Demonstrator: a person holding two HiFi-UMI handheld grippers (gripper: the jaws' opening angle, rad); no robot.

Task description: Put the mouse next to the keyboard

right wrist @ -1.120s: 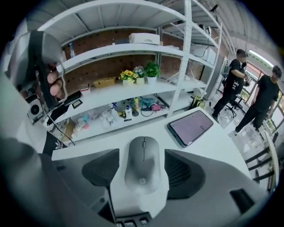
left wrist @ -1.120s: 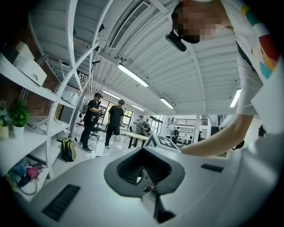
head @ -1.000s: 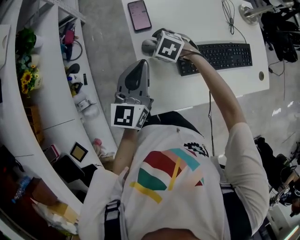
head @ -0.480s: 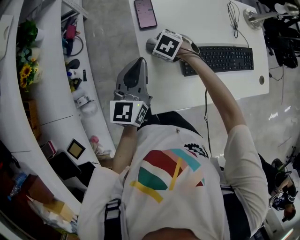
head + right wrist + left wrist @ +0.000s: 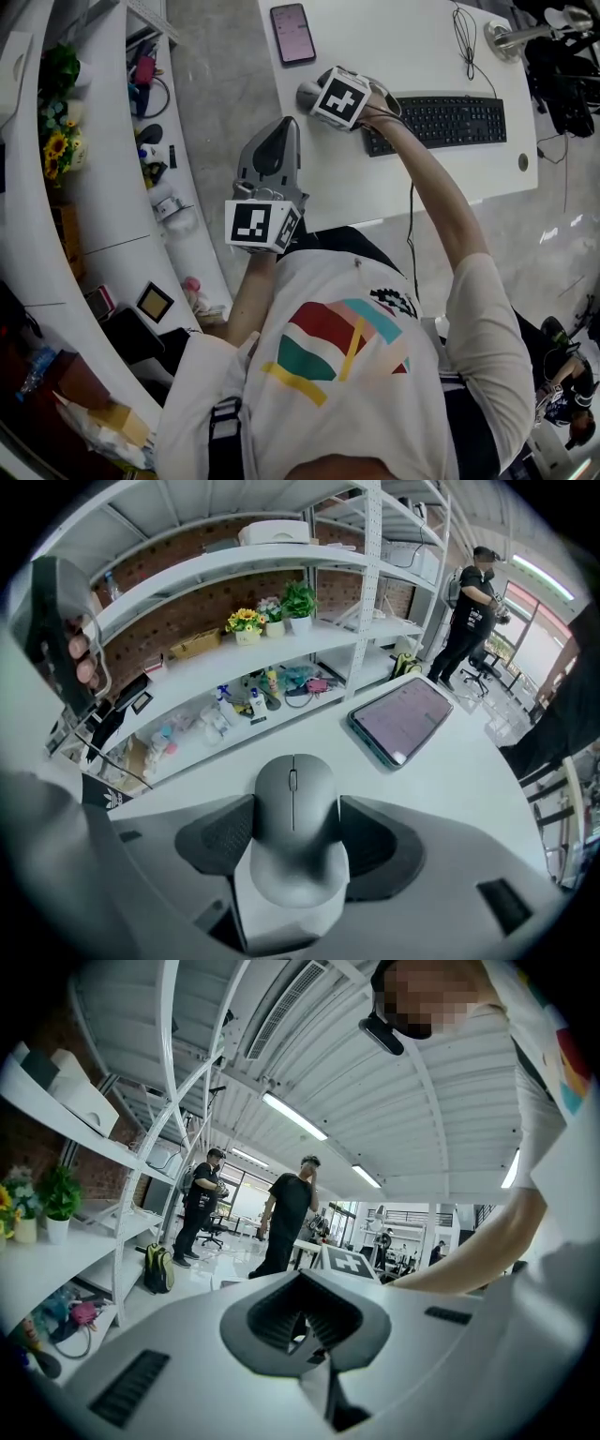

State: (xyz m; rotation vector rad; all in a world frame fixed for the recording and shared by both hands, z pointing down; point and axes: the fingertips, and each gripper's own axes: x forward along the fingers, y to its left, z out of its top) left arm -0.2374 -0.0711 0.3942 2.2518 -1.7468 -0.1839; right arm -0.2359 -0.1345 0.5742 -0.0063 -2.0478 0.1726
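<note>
At upper centre, the right gripper grasps the mouse near the keyboard. The left gripper is clenched and empty.

Shirt: white tee, chest print of red, teal, peach and yellow bands, small dark emblem above it.
Sleeves: short and white.
Strap: dark, with a buckle, low on the shirt's left side.
Left gripper: pale grey moulded shell with a dark oval recess.
Right gripper: same grey shell, 2 dark ribbed pads.
Marker cubes: 1 on each gripper, white faces with black square patterns.
</note>
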